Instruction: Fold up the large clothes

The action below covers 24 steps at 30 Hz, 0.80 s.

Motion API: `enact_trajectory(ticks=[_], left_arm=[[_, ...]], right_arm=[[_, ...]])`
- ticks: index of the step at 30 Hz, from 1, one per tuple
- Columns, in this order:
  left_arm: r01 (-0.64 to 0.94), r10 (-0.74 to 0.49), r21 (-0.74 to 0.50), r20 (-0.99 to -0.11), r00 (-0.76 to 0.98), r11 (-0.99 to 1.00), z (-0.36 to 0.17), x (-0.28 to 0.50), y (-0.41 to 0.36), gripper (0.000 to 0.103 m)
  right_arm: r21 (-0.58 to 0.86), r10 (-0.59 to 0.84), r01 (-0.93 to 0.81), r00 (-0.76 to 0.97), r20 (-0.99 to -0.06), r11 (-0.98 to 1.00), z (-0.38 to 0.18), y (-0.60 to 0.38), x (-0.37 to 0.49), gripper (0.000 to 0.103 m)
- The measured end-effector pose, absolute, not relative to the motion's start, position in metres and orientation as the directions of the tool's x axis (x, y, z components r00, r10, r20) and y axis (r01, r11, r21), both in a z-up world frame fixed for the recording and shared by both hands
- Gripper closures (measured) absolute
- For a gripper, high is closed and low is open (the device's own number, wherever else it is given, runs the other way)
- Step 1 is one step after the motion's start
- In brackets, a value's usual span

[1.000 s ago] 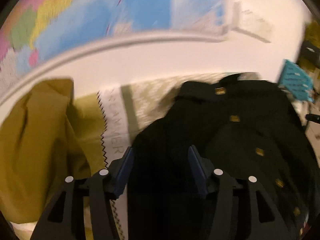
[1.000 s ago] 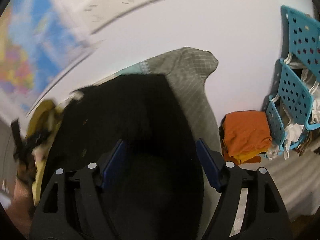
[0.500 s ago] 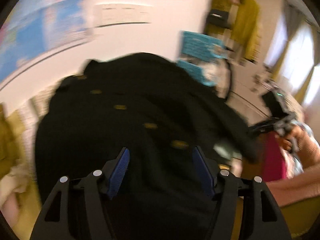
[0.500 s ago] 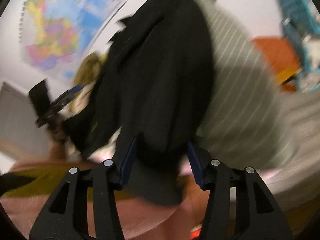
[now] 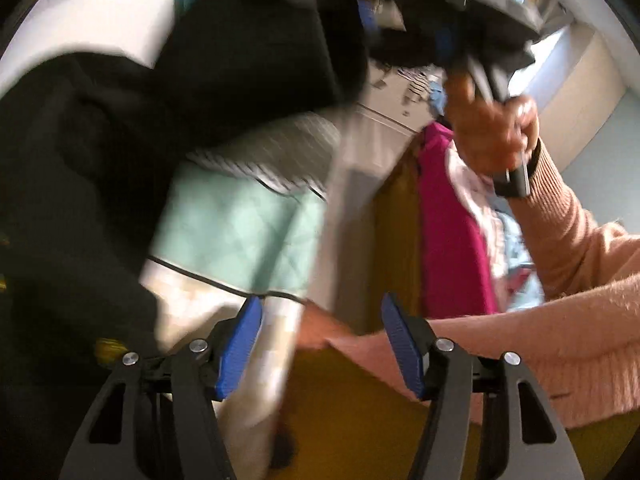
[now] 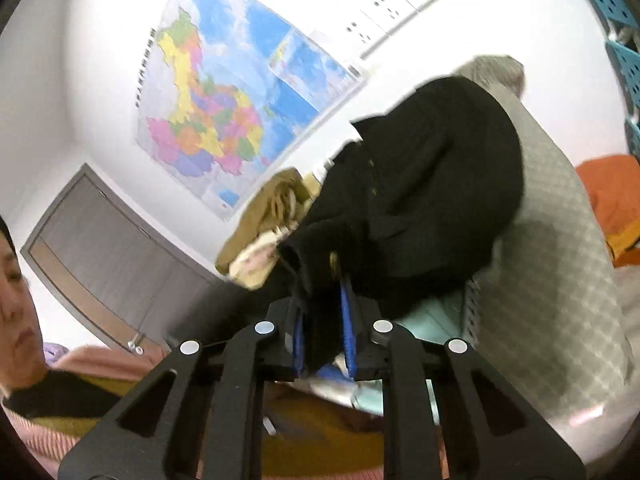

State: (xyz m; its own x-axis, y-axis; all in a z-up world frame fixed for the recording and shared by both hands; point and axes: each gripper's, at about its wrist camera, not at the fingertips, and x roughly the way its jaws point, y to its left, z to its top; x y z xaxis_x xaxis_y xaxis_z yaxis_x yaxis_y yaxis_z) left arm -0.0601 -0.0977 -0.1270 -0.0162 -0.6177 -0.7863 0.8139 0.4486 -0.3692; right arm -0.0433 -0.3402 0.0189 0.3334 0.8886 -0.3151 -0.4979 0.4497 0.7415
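Right gripper (image 6: 324,320): jaws closing, blue pads pinching a fold at the near edge of the black coat (image 6: 424,184), which lies heaped on the grey checked bedcover (image 6: 552,264), a mustard garment (image 6: 260,216) just beside it below a wall map (image 6: 224,100). Left gripper (image 5: 320,344): jaws closing yet well apart, nothing between the pads, the coat's dark mass at upper left of its blurred view. A pink sleeve (image 5: 560,240) crosses at right.

Matt black cloth coat (image 6: 432,184); fuzzy pink knit sleeve (image 5: 560,344)
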Motion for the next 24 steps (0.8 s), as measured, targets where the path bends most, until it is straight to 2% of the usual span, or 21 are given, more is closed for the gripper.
enact_trajectory(ticks=[2,3,4,7,9,10,11,14,16,17,20,24], left_arm=[[0.794,-0.621,-0.428,-0.78,-0.084,0.431,-0.14,-0.066,-0.102,0.044],[0.79,-0.612,-0.426,-0.787,-0.084,0.44,-0.143,-0.069,-0.102,0.049],[0.792,-0.611,-0.418,-0.788,-0.073,0.445,-0.144,-0.073,-0.1,0.05],[0.791,-0.631,-0.368,-0.775,0.03,0.489,-0.126,-0.087,-0.076,0.05],[0.781,-0.642,-0.328,-0.757,0.119,0.532,-0.104,-0.088,-0.049,0.046],[0.763,-0.648,-0.31,-0.74,0.182,0.568,-0.092,-0.091,-0.029,0.045],[0.742,-0.654,-0.306,-0.722,0.227,0.596,-0.081,-0.094,-0.01,0.042],[0.664,-0.626,-0.261,-0.672,0.396,0.701,-0.052,-0.104,0.048,0.039],[0.595,-0.592,-0.24,-0.625,0.51,0.767,-0.034,-0.112,0.09,0.032],[0.536,-0.549,-0.224,-0.599,0.583,0.814,-0.026,-0.115,0.117,0.025],[0.383,-0.409,-0.176,-0.585,0.7,0.907,-0.021,-0.116,0.17,0.021],[0.17,-0.209,-0.124,-0.688,0.695,0.978,-0.048,-0.072,0.225,0.02]], right_arm=[[0.738,0.897,-0.52,0.339,-0.284,0.43,0.029,-0.336,-0.04,0.088],[0.741,0.9,-0.522,0.336,-0.276,0.423,0.029,-0.335,-0.038,0.086],[0.739,0.896,-0.517,0.337,-0.289,0.432,0.027,-0.333,-0.036,0.084],[0.703,0.838,-0.462,0.373,-0.399,0.541,0.016,-0.339,-0.03,0.067],[0.619,0.739,-0.405,0.408,-0.536,0.673,0.009,-0.336,-0.026,0.053],[0.573,0.698,-0.398,0.43,-0.573,0.716,0.012,-0.335,-0.028,0.051],[0.537,0.672,-0.404,0.454,-0.585,0.741,0.017,-0.336,-0.032,0.049],[0.45,0.588,-0.381,0.575,-0.569,0.808,0.043,-0.346,-0.047,0.022],[0.387,0.542,-0.383,0.65,-0.532,0.839,0.064,-0.347,-0.06,0.022],[0.376,0.548,-0.401,0.657,-0.518,0.835,0.069,-0.342,-0.063,0.021],[0.375,0.633,-0.51,0.589,-0.502,0.774,0.069,-0.309,-0.059,0.018],[0.378,0.665,-0.569,0.467,-0.583,0.73,0.039,-0.252,-0.037,0.019]])
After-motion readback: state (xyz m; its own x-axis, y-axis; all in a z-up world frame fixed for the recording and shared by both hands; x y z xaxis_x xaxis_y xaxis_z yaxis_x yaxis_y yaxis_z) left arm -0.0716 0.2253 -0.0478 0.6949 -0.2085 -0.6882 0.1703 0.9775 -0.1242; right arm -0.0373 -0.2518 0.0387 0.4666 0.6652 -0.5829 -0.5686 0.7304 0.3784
